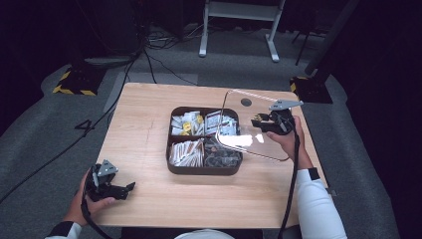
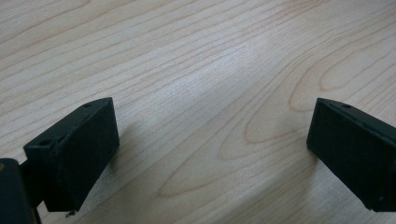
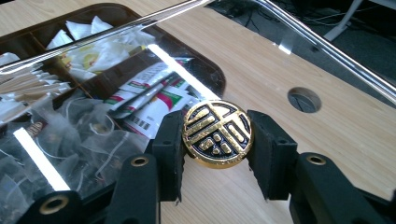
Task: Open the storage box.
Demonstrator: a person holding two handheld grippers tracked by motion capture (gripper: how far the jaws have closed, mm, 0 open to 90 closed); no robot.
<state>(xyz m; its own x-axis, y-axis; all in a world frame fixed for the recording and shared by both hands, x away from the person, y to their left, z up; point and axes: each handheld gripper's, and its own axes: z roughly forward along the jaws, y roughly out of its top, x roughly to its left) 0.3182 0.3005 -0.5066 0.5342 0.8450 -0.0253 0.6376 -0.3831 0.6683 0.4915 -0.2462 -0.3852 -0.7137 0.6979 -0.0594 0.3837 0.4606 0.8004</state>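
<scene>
A dark brown box (image 1: 204, 171) with four compartments stands mid-table, holding sachets, sugar sticks and tea bags. Its clear lid (image 1: 249, 127) hangs tilted above the box's right side and the table beside it. My right gripper (image 1: 261, 124) is shut on the lid's round gold-and-black knob (image 3: 217, 134), one black pad on each side of it. In the right gripper view, the tea bags and packets (image 3: 140, 100) show through the lid. My left gripper (image 1: 124, 191) rests at the table's front left corner, its jaws open over bare wood (image 2: 212, 121).
The wooden table (image 1: 149, 114) has a round cable hole (image 1: 246, 102) behind the lid. A white desk frame (image 1: 239, 30) and cables lie on the grey floor beyond the far edge. The table's left half is bare wood.
</scene>
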